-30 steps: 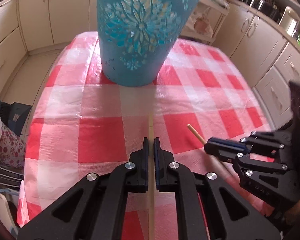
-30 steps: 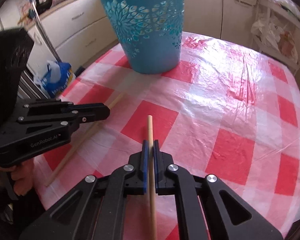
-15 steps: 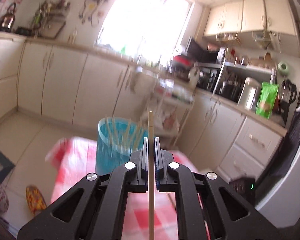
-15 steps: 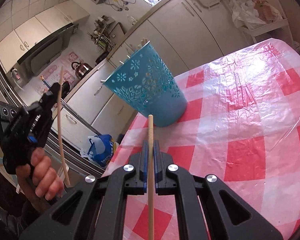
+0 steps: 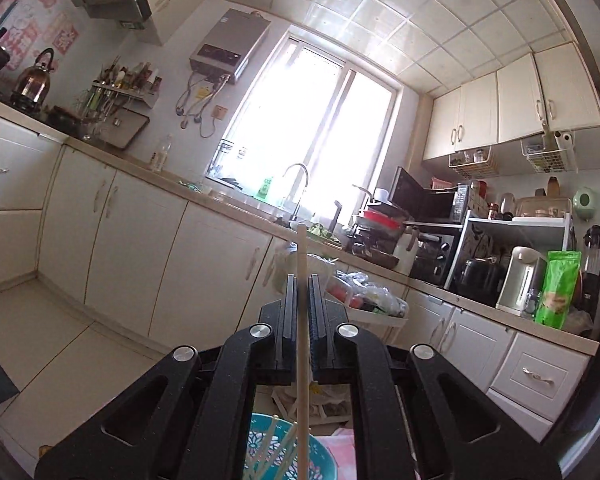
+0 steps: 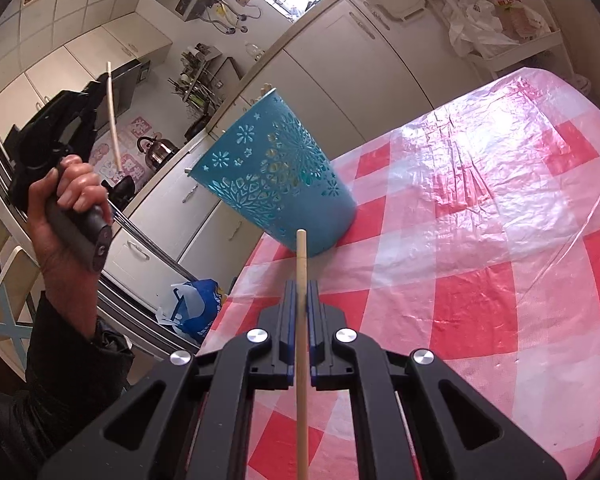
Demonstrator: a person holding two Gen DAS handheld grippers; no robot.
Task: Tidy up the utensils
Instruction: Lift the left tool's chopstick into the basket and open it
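- Chopsticks are in both claws, one wooden stick apiece.
- In the left gripper (image 5: 300, 280) the jaws are clamped on a pale chopstick (image 5: 302, 320) that runs straight out past the tips, and it is held level and high, facing the kitchen window (image 5: 300, 128) and counter (image 5: 160, 176).
- Under that gripper, at the bottom of its own view, sits the rim of the teal basket (image 5: 320, 446), with several sticks (image 5: 266, 452) already standing inside.
- From the other side, the person's left hand (image 6: 66, 200) grips the handle, and the chopstick pokes up well above the basket.
- In the right gripper (image 6: 300, 284) the jaws are pinched on a second chopstick (image 6: 301, 320), angled down over the table.
- Its tip lies in line with the basket's base, though I cannot tell whether they touch.
- Teal, with cut-out flower patterns, the basket (image 6: 284, 176) stands on the red-and-white checked tablecloth (image 6: 480, 240) near the table's far edge.
- Beyond the table, on the floor, lies a blue bag (image 6: 196, 308).
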